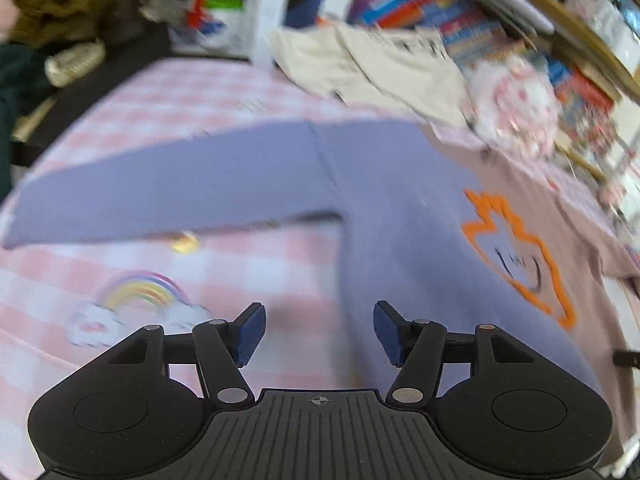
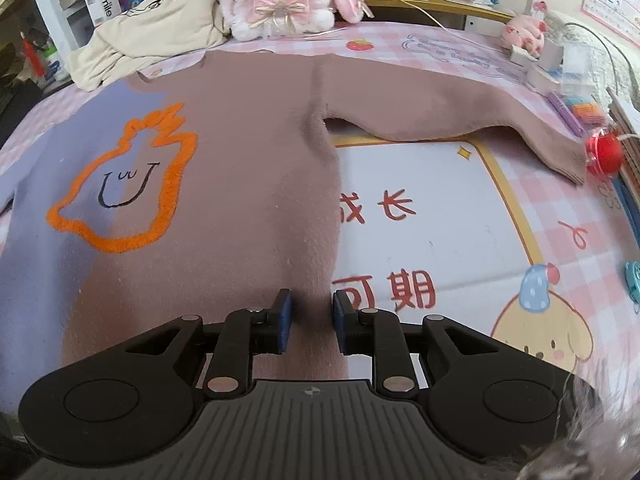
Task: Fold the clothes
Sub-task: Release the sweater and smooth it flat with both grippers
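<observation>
Sweater [image 2: 248, 152] lies flat and face up on the pink checked tablecloth [image 2: 400, 44], body toward me, both sleeves spread out to the sides. One half is lilac, the other dusty pink, with an orange fuzzy outline [image 2: 120, 188] stitched across the chest.

I read it as soft, thick knit: light enough for one pinch to lift a corner, but limp, so anything I raise will sag and drag the rest along. The nap looks grippy against the cloth, so I expect it to pull rather than slide.

My left gripper [image 1: 319, 330] hangs over the lilac side seam with its jaws well apart and nothing between them. My right gripper [image 2: 312, 322] sits low at the pink side edge near the hem, jaws only a little apart; fabric lies in the gap, but I cannot see the pads pressing on it.

For a hold I would pick the ribbed cuff [image 2: 572, 160] of the pink sleeve [image 2: 440, 108], next to a red toy [image 2: 604, 152], or the lilac sleeve [image 1: 160, 188] end, where the knit is doubled and firmer.
</observation>
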`<state>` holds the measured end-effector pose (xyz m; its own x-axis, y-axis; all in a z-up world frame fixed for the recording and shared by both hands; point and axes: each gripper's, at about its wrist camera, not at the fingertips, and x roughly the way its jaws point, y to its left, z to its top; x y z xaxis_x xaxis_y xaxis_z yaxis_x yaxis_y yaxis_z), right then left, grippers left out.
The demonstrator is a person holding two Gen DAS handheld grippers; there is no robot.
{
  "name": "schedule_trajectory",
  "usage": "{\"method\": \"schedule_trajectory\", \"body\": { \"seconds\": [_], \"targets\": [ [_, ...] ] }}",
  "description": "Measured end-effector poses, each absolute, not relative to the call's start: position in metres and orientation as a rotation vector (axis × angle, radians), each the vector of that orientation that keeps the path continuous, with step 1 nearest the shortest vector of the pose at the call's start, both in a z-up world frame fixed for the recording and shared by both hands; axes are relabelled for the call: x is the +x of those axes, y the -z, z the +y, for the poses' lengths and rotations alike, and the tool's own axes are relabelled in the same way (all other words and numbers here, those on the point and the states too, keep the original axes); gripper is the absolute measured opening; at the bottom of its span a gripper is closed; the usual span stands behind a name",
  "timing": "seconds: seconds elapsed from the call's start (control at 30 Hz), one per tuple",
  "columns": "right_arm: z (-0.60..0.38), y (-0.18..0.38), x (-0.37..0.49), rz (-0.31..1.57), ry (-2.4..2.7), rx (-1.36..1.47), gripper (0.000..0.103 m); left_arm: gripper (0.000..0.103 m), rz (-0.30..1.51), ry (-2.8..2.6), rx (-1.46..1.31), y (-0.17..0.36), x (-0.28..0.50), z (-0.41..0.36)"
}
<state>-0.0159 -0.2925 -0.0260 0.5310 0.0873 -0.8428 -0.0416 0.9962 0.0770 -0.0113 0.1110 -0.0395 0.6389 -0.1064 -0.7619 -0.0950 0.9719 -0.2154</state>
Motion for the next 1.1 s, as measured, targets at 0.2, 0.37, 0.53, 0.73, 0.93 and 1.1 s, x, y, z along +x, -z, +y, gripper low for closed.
{"method": "schedule_trajectory", "body": {
  "seconds": [0.2,0.37,0.53,0.73,0.93,1.1],
  "targets": [
    [-0.286,0.027,-0.019,0.986,-0.070,0.029,0.010,0.002,0.903,0.049,-0.093,0.041,-0.008,0.090],
    [-0.284,0.029,-0.020,1.008,-0.119,0.137,0.010,0.002,0.882,-0.020,0.022,0.041,0.004,0.106],
    [-0.269,0.029,-0.012,0.969,-0.093,0.017,0.010,0.002,0.879,0.001,0.043,0.042,0.004,0.102],
    [-0.268,0.034,0.017,0.929,-0.040,-0.039,0.010,0.003,0.858,-0.018,0.019,0.044,0.027,0.090],
    [-0.272,0.033,0.011,0.946,-0.073,0.023,0.010,0.003,0.861,-0.022,0.008,0.045,0.035,0.097],
    [-0.271,0.034,0.007,0.931,-0.070,0.023,0.010,0.004,0.864,-0.007,0.017,0.045,0.031,0.099]
  ]
}}
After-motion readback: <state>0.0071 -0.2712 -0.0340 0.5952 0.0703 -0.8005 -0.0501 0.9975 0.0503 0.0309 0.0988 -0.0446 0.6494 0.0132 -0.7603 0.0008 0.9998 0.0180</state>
